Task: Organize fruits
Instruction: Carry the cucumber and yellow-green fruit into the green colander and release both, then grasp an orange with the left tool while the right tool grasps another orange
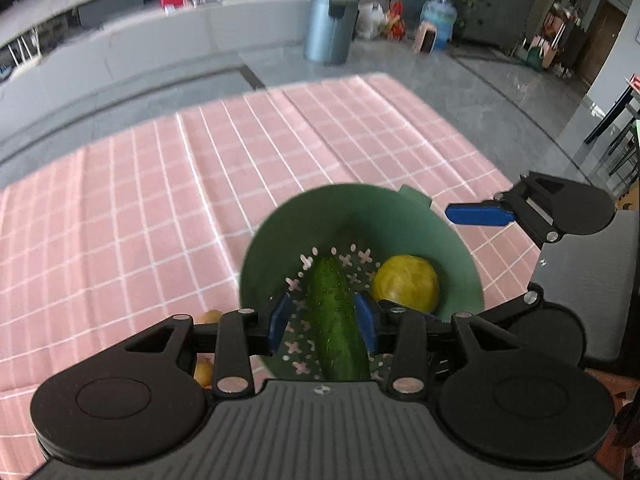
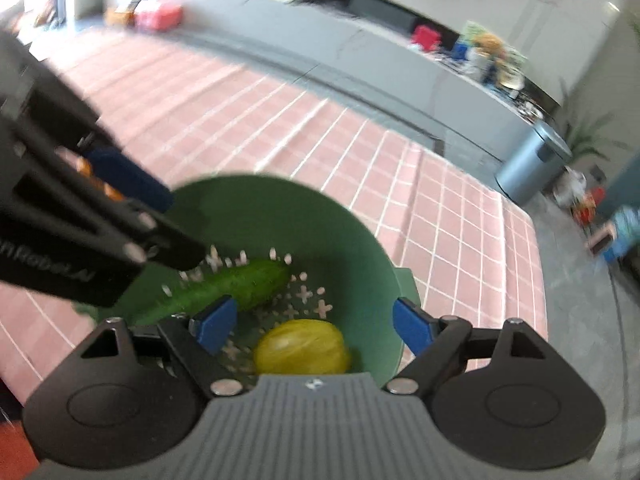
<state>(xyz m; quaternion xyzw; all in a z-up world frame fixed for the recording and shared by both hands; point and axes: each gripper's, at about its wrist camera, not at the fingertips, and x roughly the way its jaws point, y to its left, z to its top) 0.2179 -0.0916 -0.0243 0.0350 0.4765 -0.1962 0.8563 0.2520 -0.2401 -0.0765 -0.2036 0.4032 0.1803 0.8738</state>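
A green colander bowl (image 1: 400, 220) stands on the pink checked cloth, also in the right wrist view (image 2: 360, 240). In it lie a green cucumber (image 1: 336, 320) (image 2: 236, 284) and a round yellow fruit (image 1: 406, 282) (image 2: 302, 348). My left gripper (image 1: 325, 322) is over the bowl with its blue pads on either side of the cucumber, with small gaps showing. My right gripper (image 2: 316, 326) is open over the bowl above the yellow fruit; its right finger is outside the rim. It shows at right in the left wrist view (image 1: 480, 214).
Small yellow-orange fruits (image 1: 204, 372) lie on the cloth (image 1: 160, 220) left of the bowl, partly hidden by my left gripper. The cloth's right edge (image 2: 536, 280) drops to a grey floor. A grey bin (image 1: 330, 26) and a counter stand beyond.
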